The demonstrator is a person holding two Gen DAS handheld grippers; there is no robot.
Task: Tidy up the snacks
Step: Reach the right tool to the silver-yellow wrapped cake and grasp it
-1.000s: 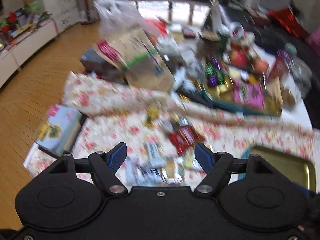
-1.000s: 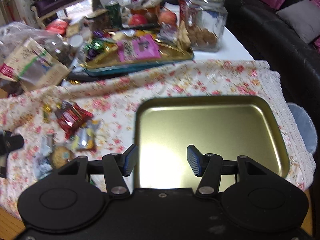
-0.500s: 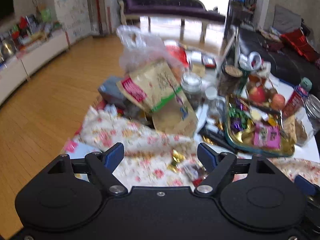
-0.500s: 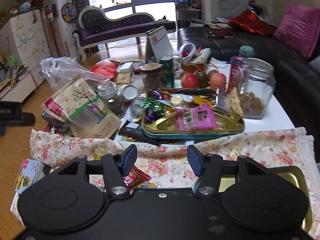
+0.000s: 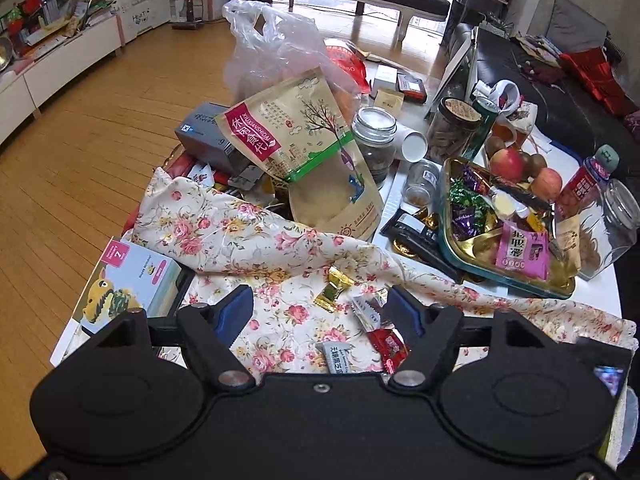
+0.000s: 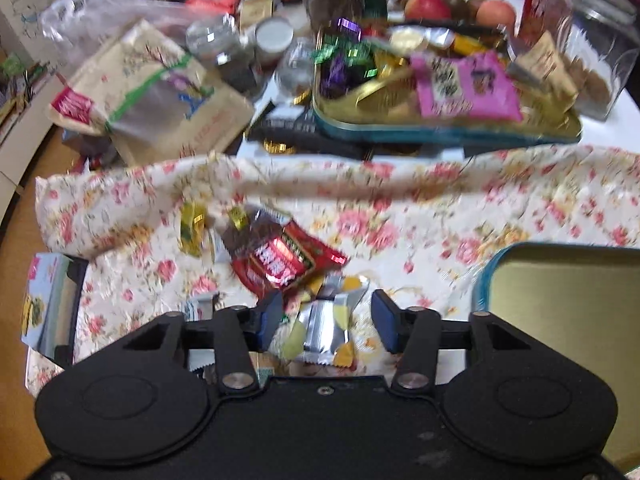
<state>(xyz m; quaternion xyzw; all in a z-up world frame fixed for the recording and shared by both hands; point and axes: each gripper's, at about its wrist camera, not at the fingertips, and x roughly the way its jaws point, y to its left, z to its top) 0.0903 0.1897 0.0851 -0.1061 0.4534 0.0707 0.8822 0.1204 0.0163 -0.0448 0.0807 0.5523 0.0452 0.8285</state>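
Observation:
Loose wrapped snacks lie on a floral cloth. In the right wrist view my right gripper hangs low over a silver-and-yellow packet. Its jaws are closing with the packet between them, and the pads do not press on it. Red packets and a gold candy lie just beyond. An empty gold tray sits to the right. My left gripper is above the cloth with its jaws wide and closing a little. A gold candy, a red packet and a grey packet lie under the gap, untouched.
A second gold tray full of sweets stands behind the cloth. A tall paper snack bag, jars, apples and a clear plastic bag crowd the back. A picture box lies at the table's left edge, beside wooden floor.
My right gripper has swung left from over the empty tray and dropped onto the loose snacks, its jaws narrowing. The left gripper pulled back at first, then held still.

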